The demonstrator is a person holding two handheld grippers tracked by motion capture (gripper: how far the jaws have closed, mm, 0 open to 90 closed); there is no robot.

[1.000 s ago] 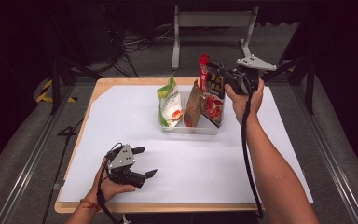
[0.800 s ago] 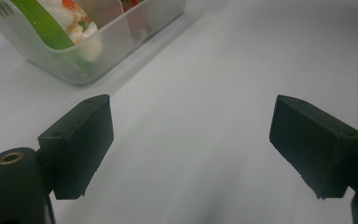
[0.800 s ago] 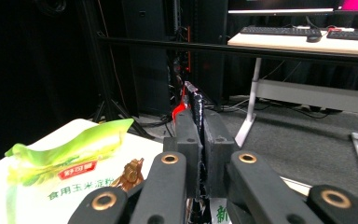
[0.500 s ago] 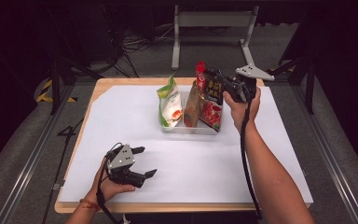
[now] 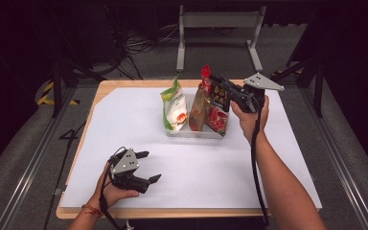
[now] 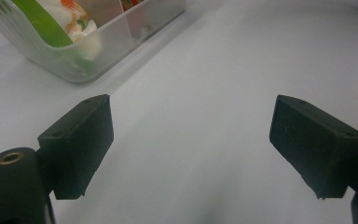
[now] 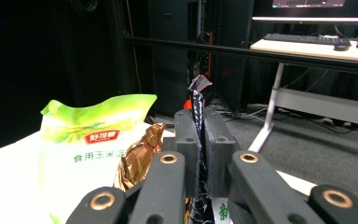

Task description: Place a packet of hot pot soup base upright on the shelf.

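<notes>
Since the earlier frame our right gripper (image 5: 219,86) has carried the dark red snack bag (image 5: 215,108) lower, into the clear bin (image 5: 191,132) above frame centre. Jaws are pinched shut on the bag's top seam. Green bag (image 5: 174,103) and gold bag (image 5: 198,110) already stand inside. We judge release is what remains. Left gripper (image 5: 146,166) rests lower left, jaws wide, holding nothing. White-covered tabletop (image 5: 124,120); dark room, a desk with keyboard (image 7: 303,38) upper right.

gripper (image 7: 200,126) clamped on dark packet (image 7: 196,100) edge | green bag (image 7: 93,140) left | gold packet (image 7: 137,156) between | desk (image 7: 317,49) behind
</notes>
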